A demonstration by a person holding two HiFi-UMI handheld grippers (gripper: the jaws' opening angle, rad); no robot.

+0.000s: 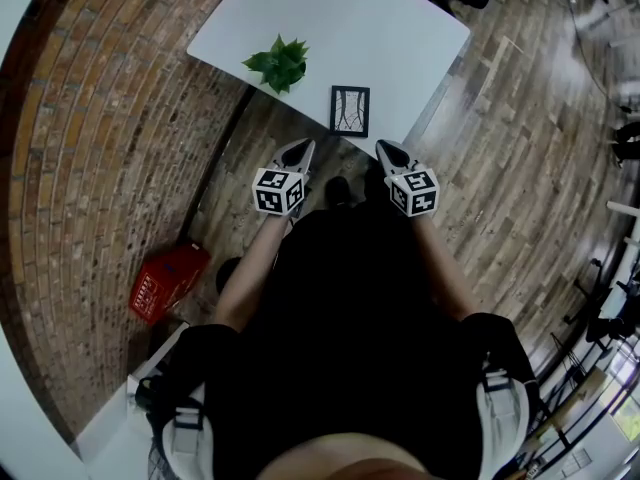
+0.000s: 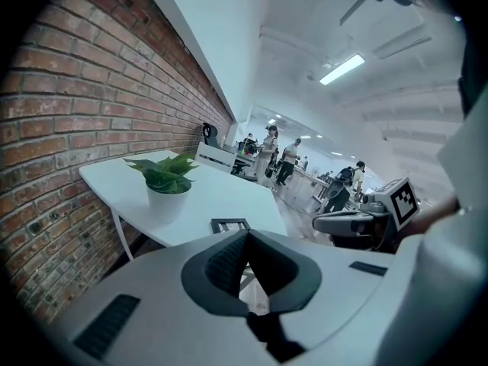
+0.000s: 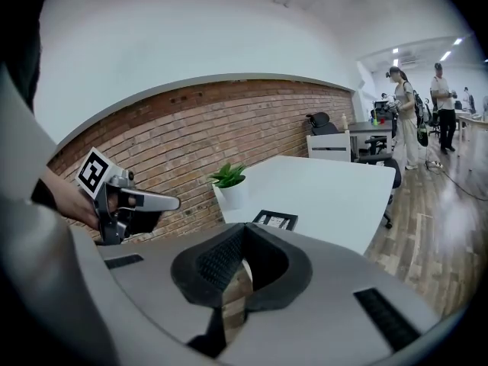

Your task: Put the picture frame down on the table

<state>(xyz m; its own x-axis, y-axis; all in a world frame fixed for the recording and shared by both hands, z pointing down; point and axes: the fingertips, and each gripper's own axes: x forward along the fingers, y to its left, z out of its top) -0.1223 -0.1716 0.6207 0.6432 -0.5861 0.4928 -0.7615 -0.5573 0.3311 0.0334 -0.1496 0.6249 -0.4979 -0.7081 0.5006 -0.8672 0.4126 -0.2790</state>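
You hold the left gripper [image 1: 303, 149] and right gripper [image 1: 389, 149] just off the table's [image 1: 390, 18] near edge, each with jaws pressed together on nothing, likely because the job looks done. The picture frame [image 1: 350, 110] lies flat on the table by that edge: black-bordered, with a pale print of dark lines.

The right gripper [image 3: 244, 230] has its fingers [image 3: 216, 261] closed tip to tip, nothing between them. Beyond, the picture frame [image 3: 274, 220] lies flat near the white bench [image 3: 343, 189] edge, a potted plant [image 3: 231, 186] near it. The left gripper [image 3: 169, 202] hovers before a brick wall [image 3: 183, 136].
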